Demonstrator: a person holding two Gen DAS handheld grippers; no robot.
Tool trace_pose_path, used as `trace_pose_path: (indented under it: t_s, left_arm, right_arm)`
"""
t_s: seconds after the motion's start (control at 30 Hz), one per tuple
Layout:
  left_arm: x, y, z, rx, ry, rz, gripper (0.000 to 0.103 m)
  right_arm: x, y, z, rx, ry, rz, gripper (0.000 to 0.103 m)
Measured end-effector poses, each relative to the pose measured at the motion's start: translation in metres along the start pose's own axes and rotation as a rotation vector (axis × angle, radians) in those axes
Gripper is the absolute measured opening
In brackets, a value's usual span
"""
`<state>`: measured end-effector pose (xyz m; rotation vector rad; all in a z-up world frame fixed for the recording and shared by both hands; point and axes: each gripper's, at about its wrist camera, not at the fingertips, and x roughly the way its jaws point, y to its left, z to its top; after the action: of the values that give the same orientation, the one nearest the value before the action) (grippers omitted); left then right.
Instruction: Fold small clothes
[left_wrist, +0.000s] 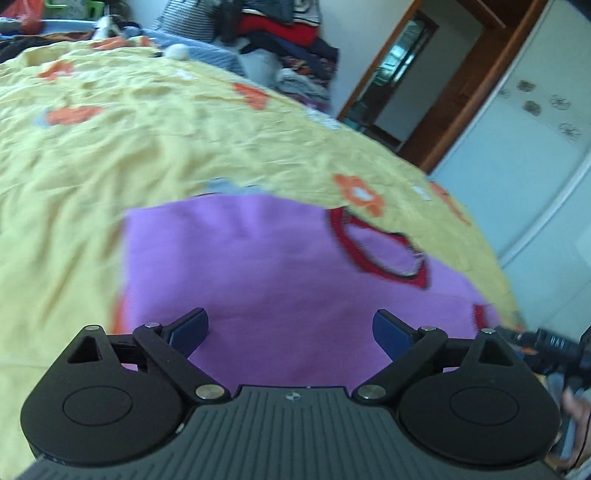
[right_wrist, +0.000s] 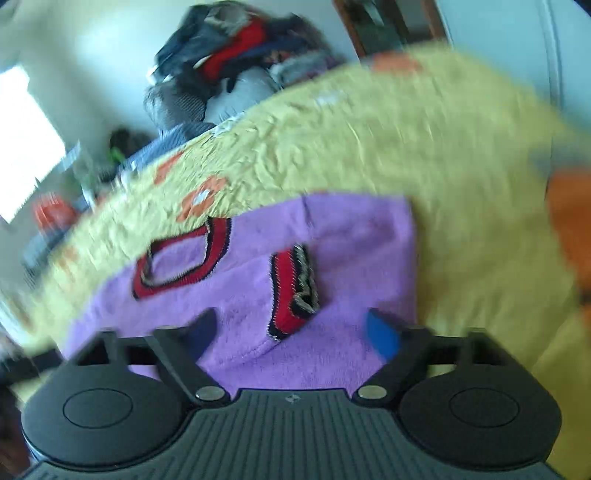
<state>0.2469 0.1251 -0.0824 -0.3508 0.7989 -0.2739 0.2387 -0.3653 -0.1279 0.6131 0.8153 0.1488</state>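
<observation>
Purple sweater (left_wrist: 280, 280) flat on yellow floral bedspread (left_wrist: 110, 177), directly ahead of and beneath both tools, left gripper (left_wrist: 291, 326) released, fingers spread, right gripper (right_wrist: 291, 330) likewise released, nothing grasped

Sweater (left_wrist: 280, 280) flat on my bedspread (left_wrist: 147, 155), near edge; clothes pile (left_wrist: 288, 33) far behind; doorway (left_wrist: 402, 74) far right.

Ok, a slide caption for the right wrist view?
Open right gripper above a purple sweater with a folded-in red cuff, on a yellow bedspread.

yellow flowered bedspread (left_wrist: 155, 147), heaped clothes (left_wrist: 295, 33), wooden door (left_wrist: 424, 96)
</observation>
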Motion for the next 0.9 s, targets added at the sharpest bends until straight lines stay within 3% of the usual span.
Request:
trace_pose_path:
  t_s: [0.03,0.13,0.17,0.2,0.23,0.3,0.43,0.53,0.6,0.7,0.8,0.87,0.9]
  left_arm:
    - [-0.001,0.007,0.001,-0.005,-0.001,-0.001,0.094]
    - [0.003,0.014,0.001,0.025,0.009,0.043,0.092]
    - [0.005,0.014,-0.002,0.045,0.012,0.056,0.091]
    - [0.007,0.013,-0.003,0.067,0.012,0.067,0.090]
    - [0.008,0.012,-0.006,0.096,0.006,0.077,0.090]
    - [0.008,0.007,-0.009,0.150,0.010,0.105,0.085]
    - [0.007,0.005,-0.015,0.250,0.034,0.146,0.081]
    - [0.007,0.007,-0.016,0.305,0.044,0.152,0.082]
    - [0.007,0.008,-0.016,0.329,0.051,0.171,0.082]
    - [-0.005,0.011,-0.013,0.259,0.055,0.157,0.087]
    - [-0.017,0.010,-0.018,0.242,0.038,0.134,0.095]
    - [-0.012,0.012,-0.024,0.248,0.071,0.164,0.095]
    - [-0.009,0.015,-0.029,0.246,0.088,0.180,0.095]
  right_arm:
    - [0.002,-0.002,0.000,0.008,-0.017,0.001,0.052]
    - [0.012,-0.005,0.006,0.047,-0.009,0.039,0.046]
    - [0.017,-0.004,0.009,0.044,-0.004,0.046,0.021]
    - [0.023,-0.004,0.010,0.053,0.030,0.058,0.009]
    - [0.027,-0.002,0.010,0.042,0.055,0.066,0.006]
    - [0.019,0.014,0.005,-0.070,0.023,-0.015,0.005]
    - [-0.011,0.024,-0.007,-0.156,-0.054,-0.066,0.004]
    - [-0.010,0.021,-0.022,-0.220,-0.003,-0.124,0.004]
    - [-0.012,0.016,-0.027,-0.232,0.000,-0.115,0.005]
    - [-0.033,0.019,-0.024,-0.240,-0.037,-0.130,0.018]
    - [-0.043,0.035,-0.030,-0.330,-0.064,-0.055,0.042]
    - [-0.034,0.043,-0.037,-0.408,-0.034,0.039,0.080]
    - [-0.023,0.047,-0.040,-0.460,0.001,0.027,0.084]
